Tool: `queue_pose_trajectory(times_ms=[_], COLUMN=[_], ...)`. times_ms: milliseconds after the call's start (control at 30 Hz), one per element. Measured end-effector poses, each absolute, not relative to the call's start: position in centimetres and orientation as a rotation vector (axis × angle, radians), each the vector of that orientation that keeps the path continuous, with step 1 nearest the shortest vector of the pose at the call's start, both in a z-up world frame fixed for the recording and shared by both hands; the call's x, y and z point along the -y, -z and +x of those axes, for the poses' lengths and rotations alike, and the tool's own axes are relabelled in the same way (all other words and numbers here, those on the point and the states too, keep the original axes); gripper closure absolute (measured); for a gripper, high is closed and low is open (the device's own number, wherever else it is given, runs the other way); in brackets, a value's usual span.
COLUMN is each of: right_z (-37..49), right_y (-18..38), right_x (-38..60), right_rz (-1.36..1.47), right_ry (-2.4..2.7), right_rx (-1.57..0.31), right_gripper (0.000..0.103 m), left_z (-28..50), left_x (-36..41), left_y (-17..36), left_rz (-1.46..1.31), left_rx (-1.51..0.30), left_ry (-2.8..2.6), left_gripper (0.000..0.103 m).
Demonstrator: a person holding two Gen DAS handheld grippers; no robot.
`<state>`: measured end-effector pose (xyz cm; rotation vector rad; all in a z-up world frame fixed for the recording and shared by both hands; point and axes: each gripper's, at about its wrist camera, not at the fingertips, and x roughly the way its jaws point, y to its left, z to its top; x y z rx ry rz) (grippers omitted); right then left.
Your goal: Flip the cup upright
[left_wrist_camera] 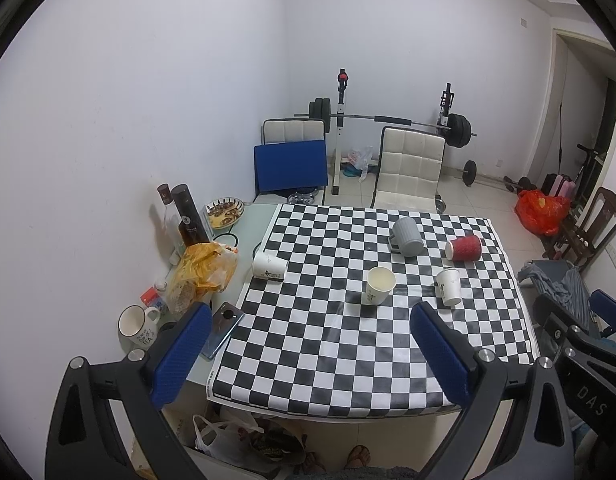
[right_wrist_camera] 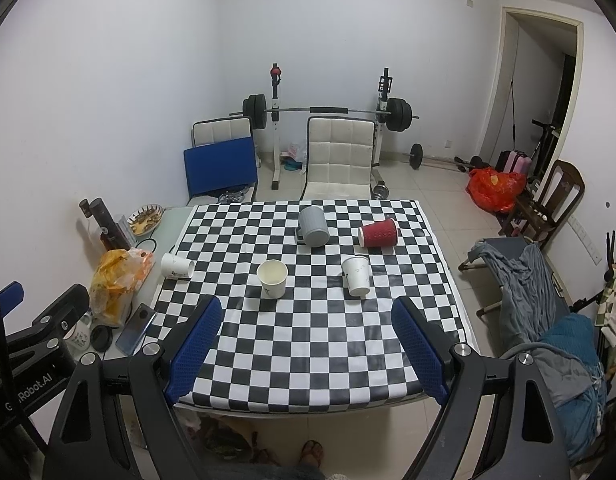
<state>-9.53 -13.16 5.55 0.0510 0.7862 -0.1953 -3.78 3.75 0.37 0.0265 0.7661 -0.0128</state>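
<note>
On the checkered tablecloth [left_wrist_camera: 327,344] [right_wrist_camera: 308,344] one white paper cup [left_wrist_camera: 378,290] [right_wrist_camera: 272,278] stands upright with its mouth up. A second white cup [left_wrist_camera: 449,286] [right_wrist_camera: 356,275] stands upside down to its right. A third white cup [left_wrist_camera: 269,266] [right_wrist_camera: 176,266] lies on its side at the left edge. A red ribbed cup [left_wrist_camera: 463,247] [right_wrist_camera: 379,233] lies on its side at the back right. A grey mug [left_wrist_camera: 406,236] [right_wrist_camera: 313,226] stands upside down at the back. My left gripper [left_wrist_camera: 311,320] and right gripper [right_wrist_camera: 306,312] are open and empty, above the table's near edge.
Left of the cloth lie a phone [left_wrist_camera: 224,334], a white mug [left_wrist_camera: 136,325], a yellow bag [left_wrist_camera: 206,270], dark bottles [left_wrist_camera: 190,216] and a snack plate [left_wrist_camera: 224,211]. White chairs [right_wrist_camera: 339,156] and a barbell rack stand behind the table. A cot with clothes [right_wrist_camera: 535,280] stands at the right.
</note>
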Motion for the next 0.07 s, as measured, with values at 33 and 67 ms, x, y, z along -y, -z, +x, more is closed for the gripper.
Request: queue_pose_trajectory(times_ms=[33, 67], right_z=[-9.56, -9.56], right_y=[-5.55, -5.55], right_x=[13.19, 13.18], right_rz=[0.051, 0.053], right_ry=[0.194, 0.194], right_rx=[-0.787, -0.786], right_gripper=[0.015, 0.015], left_z=[-3.77, -3.83], left_x=[-3.77, -3.8], left_y=[-0.41, -0.59], left_rz=[0.026, 0.026], left_rx=[-0.766, -0.763], left_ry=[0.012, 0.013], left_gripper=[0.002, 0.002])
